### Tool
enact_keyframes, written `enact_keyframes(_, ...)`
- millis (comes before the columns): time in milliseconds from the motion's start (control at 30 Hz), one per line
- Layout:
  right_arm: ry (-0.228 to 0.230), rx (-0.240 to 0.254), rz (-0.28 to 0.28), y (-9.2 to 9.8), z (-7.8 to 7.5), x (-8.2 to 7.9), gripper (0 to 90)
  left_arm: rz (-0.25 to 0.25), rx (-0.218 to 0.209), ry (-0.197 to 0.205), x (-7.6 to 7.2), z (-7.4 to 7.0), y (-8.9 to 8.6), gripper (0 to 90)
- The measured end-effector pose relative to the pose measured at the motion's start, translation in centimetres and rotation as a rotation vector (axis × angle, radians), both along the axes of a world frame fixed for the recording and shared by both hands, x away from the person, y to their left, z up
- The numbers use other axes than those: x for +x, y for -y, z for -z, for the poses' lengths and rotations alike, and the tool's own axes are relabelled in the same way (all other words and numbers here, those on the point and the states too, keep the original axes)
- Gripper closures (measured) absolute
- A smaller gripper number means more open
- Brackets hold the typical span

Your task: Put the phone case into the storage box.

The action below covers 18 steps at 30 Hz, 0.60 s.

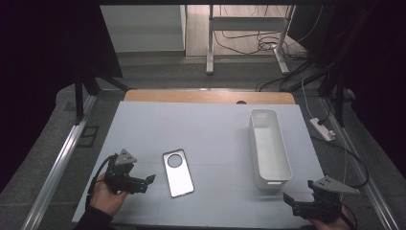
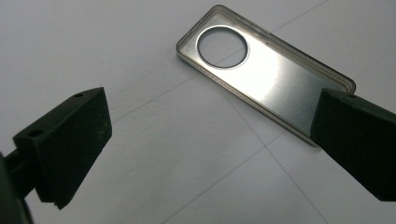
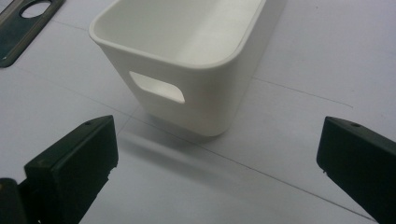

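Clear plastic phone case with round camera cut-out lies flat on white table sheet, near-centre, long axis running roughly 11 to 5 o'clock. Left gripper hovers just beside case's left edge, case at its 3 o'clock, jaws spread wide, holding nothing. Left gripper view: case ahead, one corner tucked behind right-hand jaw. Right gripper at table's near-right corner, jaws wide apart, empty, facing tall white plastic bin. Left hand clearly nearer; likely takes case.
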State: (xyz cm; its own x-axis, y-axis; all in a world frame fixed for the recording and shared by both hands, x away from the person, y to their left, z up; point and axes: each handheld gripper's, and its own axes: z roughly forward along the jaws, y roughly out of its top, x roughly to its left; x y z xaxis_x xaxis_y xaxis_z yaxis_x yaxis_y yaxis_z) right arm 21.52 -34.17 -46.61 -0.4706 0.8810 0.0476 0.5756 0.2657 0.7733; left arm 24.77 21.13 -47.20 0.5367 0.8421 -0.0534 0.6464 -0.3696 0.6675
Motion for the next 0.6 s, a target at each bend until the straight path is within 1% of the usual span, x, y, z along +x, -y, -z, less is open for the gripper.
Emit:
enact_keyframes(300,0.004,0.009,0.008,0.2,0.0,0.0,0.0,0.018,0.027,-0.024,1.5,-0.3,0.6,0.0)
enact_keyframes(600,0.001,0.002,0.006,0.1,0.0,0.0,0.0,0.035,0.039,-0.034,2.5,-0.6,1.3,0.0)
